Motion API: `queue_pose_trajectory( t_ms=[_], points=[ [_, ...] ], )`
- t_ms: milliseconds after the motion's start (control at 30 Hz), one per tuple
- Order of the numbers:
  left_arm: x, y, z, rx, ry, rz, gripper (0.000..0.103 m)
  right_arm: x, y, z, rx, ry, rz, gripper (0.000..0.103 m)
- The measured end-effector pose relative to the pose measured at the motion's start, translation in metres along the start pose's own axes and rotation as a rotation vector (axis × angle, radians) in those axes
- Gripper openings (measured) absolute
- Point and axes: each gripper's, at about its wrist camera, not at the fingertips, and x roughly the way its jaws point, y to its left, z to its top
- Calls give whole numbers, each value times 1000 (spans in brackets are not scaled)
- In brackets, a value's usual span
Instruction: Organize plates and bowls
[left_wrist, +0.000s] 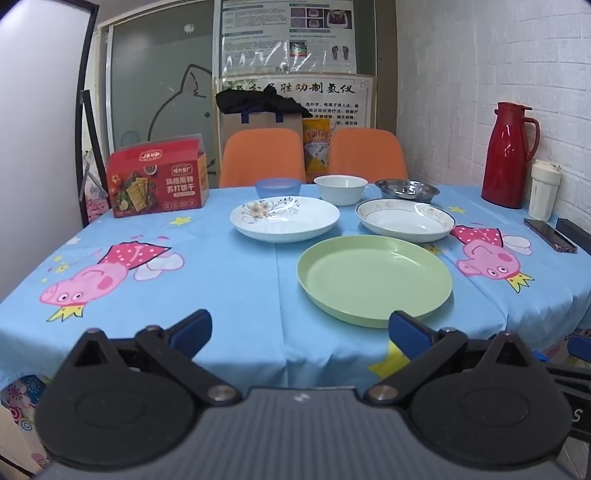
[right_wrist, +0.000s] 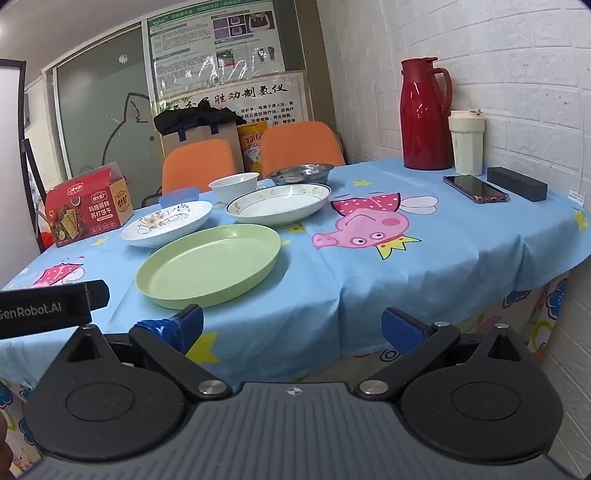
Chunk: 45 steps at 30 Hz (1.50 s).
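Both jaws wide; green plate (left_wrist: 375, 280) nearest, prob. untouched.

A casual break or dining room — a cartoon-print tablecloth (left_wrist: 229, 280), orange chairs (left_wrist: 263, 157), a red thermos (left_wrist: 511, 155), wall posters (left_wrist: 288, 35) — white brick-pattern walls.

Count on bench: 3 plates – green plate (left_wrist: 375, 280), floral plate (left_wrist: 284, 218), gold-rimmed plate (left_wrist: 405, 220). 2 bowls – blue bowl (left_wrist: 277, 187), white bowl (left_wrist: 340, 189). 1 steel dish (left_wrist: 407, 189). 2 orange chairs (left_wrist: 263, 157).
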Motion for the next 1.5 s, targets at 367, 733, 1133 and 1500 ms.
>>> queue_pose_trajectory(
  t_ms=[367,733,1133,1500],
  points=[
    [-6,-1,5,-22,16,-37,101,0,3,3,7,15,-18,91],
    [-4,-1,2,-25,19,-38,101,3,-4,0,28,23,-29,91],
    [-8,-3,2,-15,7,-43,101,2,-5,1,34,24,-23,91],
    [-6,-3,1,-22,17,-52,101,3,-4,0,37,29,-20,91]
  ],
)
